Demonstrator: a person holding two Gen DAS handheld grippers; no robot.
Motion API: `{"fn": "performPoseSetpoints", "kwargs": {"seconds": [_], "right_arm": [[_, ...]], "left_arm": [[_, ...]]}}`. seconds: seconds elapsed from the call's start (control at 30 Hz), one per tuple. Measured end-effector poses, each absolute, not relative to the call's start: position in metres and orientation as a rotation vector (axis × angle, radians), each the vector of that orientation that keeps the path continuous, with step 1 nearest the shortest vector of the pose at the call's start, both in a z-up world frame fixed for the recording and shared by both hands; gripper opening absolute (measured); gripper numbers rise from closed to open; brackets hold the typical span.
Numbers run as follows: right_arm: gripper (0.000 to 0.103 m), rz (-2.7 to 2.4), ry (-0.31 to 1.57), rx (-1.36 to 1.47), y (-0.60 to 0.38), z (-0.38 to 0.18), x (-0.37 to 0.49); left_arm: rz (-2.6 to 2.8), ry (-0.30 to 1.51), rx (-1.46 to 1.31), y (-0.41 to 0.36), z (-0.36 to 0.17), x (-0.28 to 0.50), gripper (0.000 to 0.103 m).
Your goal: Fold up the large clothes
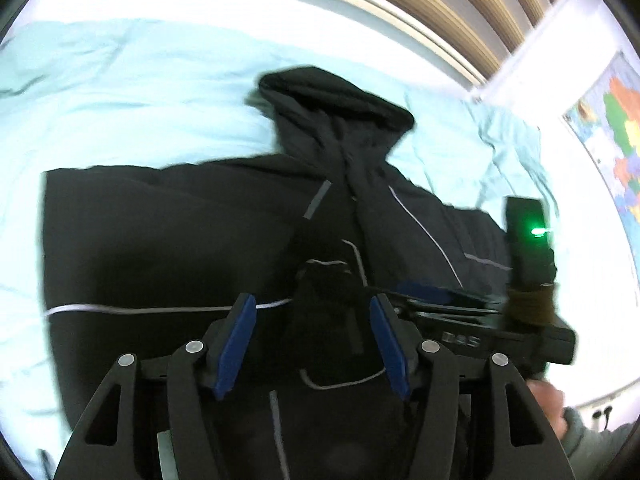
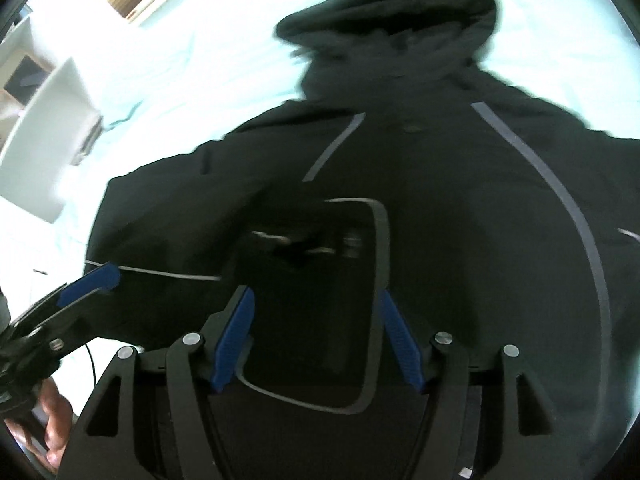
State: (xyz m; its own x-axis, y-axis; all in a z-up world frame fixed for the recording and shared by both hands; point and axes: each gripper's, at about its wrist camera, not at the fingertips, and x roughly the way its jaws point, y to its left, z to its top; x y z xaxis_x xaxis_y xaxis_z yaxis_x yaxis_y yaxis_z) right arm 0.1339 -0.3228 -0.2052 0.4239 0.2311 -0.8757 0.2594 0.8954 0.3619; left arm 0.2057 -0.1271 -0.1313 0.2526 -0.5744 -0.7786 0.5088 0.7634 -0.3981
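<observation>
A large black hooded jacket (image 1: 168, 232) with thin grey piping lies spread on a pale mint bed sheet (image 1: 120, 92), its hood (image 1: 332, 96) pointing away from me. It fills the right wrist view too (image 2: 460, 208), hood (image 2: 392, 8) at the top. My left gripper (image 1: 312, 340) is open just above the jacket's middle, nothing between its blue pads. My right gripper (image 2: 316, 336) is open over a dark panel outlined in grey. Each gripper shows in the other view: the right one (image 1: 460, 304) at the right, the left one (image 2: 80, 284) at the lower left.
A wooden headboard (image 1: 420, 12) runs behind the bed. A coloured wall map (image 1: 616, 132) hangs at the right. White shelving (image 2: 44, 128) stands beside the bed in the right wrist view. The sheet is wrinkled around the jacket.
</observation>
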Motion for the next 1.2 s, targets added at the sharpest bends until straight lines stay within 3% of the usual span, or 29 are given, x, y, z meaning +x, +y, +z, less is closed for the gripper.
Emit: {"fn": "performPoseSetpoints", "kwargs": {"seconds": [0.17,0.27,0.3,0.37,0.6,0.8,0.93,1.2], "right_arm": [[0.066,0.016,1.187,0.564,-0.314,-0.235,0.165],[0.041,0.059,1.175,0.597,-0.31,-0.238,0.17],[0.028,0.07,1.162,0.586,-0.308,-0.234,0.17],[0.023,0.084,1.132,0.515,-0.302,-0.22,0.166],[0.018,-0.043,0.978,0.328,-0.328,-0.144,0.134],[0.018,-0.332,0.911,0.205,-0.406,-0.103,0.097],[0.019,-0.466,0.962,0.223,-0.457,-0.125,0.088],[0.023,-0.525,1.2,0.432,-0.511,-0.25,0.076]], "left_arm": [[-0.624,1.058,-0.084,-0.094,-0.125,0.216,0.061],[-0.57,1.075,-0.078,-0.085,-0.131,0.226,0.061],[-0.558,1.077,-0.078,-0.083,-0.134,0.228,0.061],[-0.53,1.075,-0.083,-0.08,-0.136,0.233,0.061],[-0.559,1.022,-0.104,-0.091,-0.125,0.237,0.061],[-0.642,1.012,-0.067,-0.131,-0.133,0.242,0.061],[-0.674,1.059,-0.005,-0.166,-0.162,0.247,0.061],[-0.532,1.193,0.21,-0.208,-0.253,0.264,0.061]]}}
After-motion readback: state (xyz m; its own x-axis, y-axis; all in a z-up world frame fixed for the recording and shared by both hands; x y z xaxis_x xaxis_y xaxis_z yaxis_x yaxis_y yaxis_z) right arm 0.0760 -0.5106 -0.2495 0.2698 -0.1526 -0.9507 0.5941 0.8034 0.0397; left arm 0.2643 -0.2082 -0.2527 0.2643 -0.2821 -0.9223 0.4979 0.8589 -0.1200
